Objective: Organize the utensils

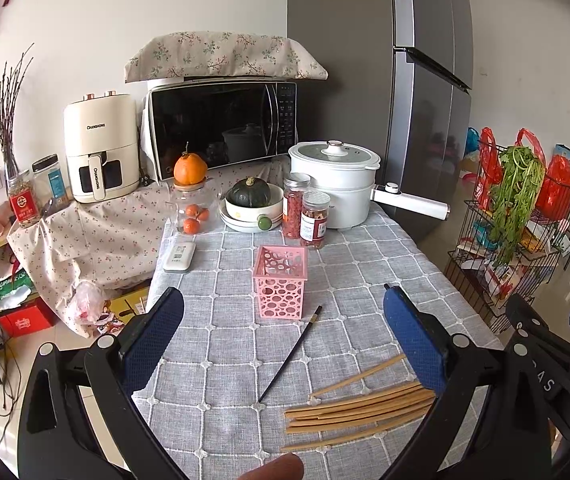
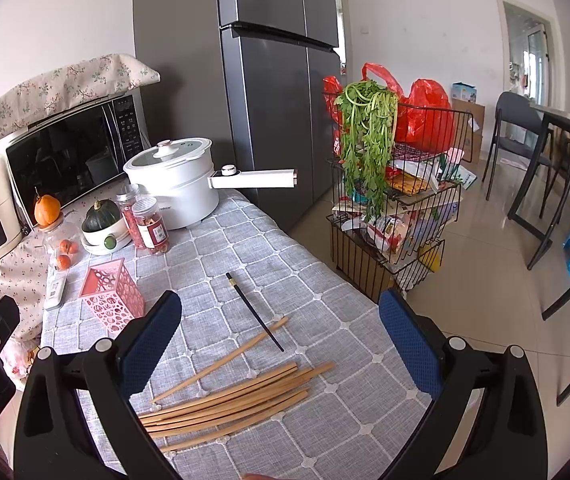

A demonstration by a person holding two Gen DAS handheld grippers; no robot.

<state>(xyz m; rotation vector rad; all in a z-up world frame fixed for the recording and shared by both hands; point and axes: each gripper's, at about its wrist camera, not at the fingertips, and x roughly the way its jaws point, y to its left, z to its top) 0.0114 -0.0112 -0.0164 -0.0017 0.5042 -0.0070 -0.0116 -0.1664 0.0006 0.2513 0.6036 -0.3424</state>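
Grey checked cloth covers the kitchen table [image 1: 245, 360] I am working over, with a microwave, a white electric pot and jars crowding its far end. Both of my tools hang above the near edge, jaws spread wide and holding nothing: the left gripper [image 1: 283, 344] and the right gripper [image 2: 281, 344]. The pink perforated plastic utensil holder [image 1: 281, 286] stands upright at about twelve o'clock from the left gripper, and at ten o'clock in the right wrist view. The loose bundle of pale bamboo chopsticks [image 2: 229, 404] lies flat at roughly six o'clock below the right gripper, long axes running from eight o'clock to two o'clock across its opening; in the left wrist view the same bundle sits at five o'clock, partly behind the right-hand finger. One black chopstick with a gold-banded end [image 1: 291, 354] lies apart, between bundle and holder, angled from seven to one o'clock under the left gripper. I judge the right gripper better placed for the bamboo bundle and the left nearer the black stick and the holder.
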